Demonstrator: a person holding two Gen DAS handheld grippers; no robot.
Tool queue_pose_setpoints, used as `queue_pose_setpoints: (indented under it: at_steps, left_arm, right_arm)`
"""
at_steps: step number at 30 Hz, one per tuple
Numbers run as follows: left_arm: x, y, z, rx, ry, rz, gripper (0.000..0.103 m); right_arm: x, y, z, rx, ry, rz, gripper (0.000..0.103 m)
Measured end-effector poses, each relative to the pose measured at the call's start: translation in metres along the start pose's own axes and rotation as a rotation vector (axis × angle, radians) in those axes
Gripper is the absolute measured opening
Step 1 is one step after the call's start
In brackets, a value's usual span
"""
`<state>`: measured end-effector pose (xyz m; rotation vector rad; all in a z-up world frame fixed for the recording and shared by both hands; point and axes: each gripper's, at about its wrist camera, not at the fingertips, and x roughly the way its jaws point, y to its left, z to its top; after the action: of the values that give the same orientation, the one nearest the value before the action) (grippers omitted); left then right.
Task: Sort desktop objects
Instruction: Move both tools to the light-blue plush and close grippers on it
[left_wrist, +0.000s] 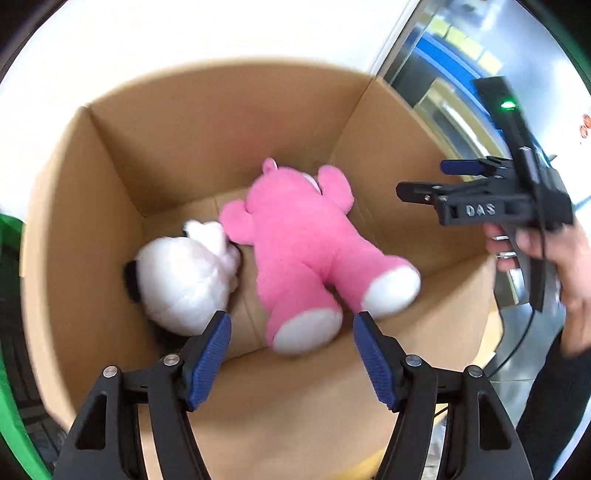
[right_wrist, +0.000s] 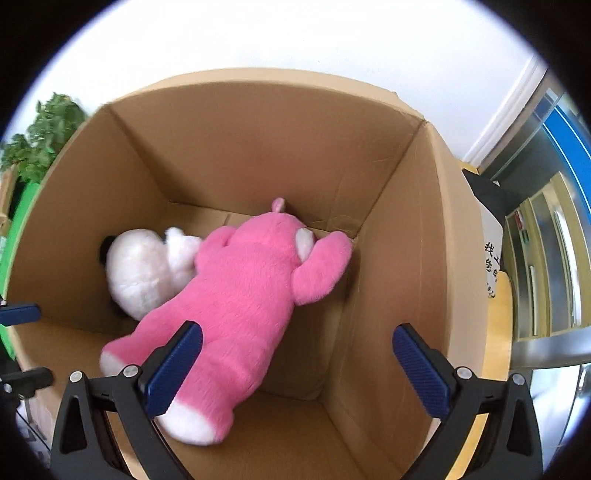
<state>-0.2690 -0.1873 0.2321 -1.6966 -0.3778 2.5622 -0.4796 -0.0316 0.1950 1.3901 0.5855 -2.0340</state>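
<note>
A pink plush bear (left_wrist: 303, 251) (right_wrist: 243, 295) lies face down on the floor of a large cardboard box (left_wrist: 207, 140) (right_wrist: 258, 147), head toward the far corner. Beside it on the left rests a white plush toy (left_wrist: 184, 273) (right_wrist: 144, 269) with a black patch. My left gripper (left_wrist: 291, 354) hangs open above the box's near side, nothing between its blue pads. My right gripper (right_wrist: 297, 365) is open too, above the bear's legs and apart from them. In the left wrist view the right gripper (left_wrist: 421, 181) shows at the right, held by a hand (left_wrist: 554, 258).
Green foliage (right_wrist: 44, 136) and a green surface lie left of the box. A white wall is behind it. Metal and glass fittings (right_wrist: 546, 240) stand to the right, with a yellow surface (right_wrist: 498, 332) along the box's right wall.
</note>
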Motion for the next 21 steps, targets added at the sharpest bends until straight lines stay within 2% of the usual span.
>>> queue_pose_setpoints:
  at_steps: [3,5,7,9,13,17,21]
  left_arm:
    - [-0.037,0.000,-0.045,0.017,-0.125,0.019,0.072]
    - [-0.062,0.003,-0.082,0.026,-0.233,0.038,0.074]
    - [-0.083,0.009,-0.121,0.018,-0.319,0.049,0.082]
    - [-0.098,0.016,-0.159,0.006,-0.381,0.067,0.083]
    - [-0.114,0.025,-0.239,-0.001,-0.453,0.105,0.084]
    - [-0.105,0.040,-0.324,0.002,-0.467,0.135,0.084]
    - [-0.067,0.054,-0.395,0.016,-0.457,0.116,0.086]
  right_arm:
    - [-0.025,0.021,-0.019,-0.039,-0.080,0.072,0.102]
    - [-0.050,0.031,-0.037,-0.062,-0.158,0.152,0.102]
    - [-0.083,0.042,-0.062,-0.098,-0.271,0.256,0.102]
    - [-0.111,0.047,-0.092,-0.126,-0.376,0.332,0.102]
    - [-0.160,0.050,-0.174,-0.187,-0.601,0.456,0.103]
    - [-0.179,0.039,-0.269,-0.228,-0.784,0.558,0.103]
    - [-0.103,0.055,-0.323,-0.146,-0.678,0.725,0.103]
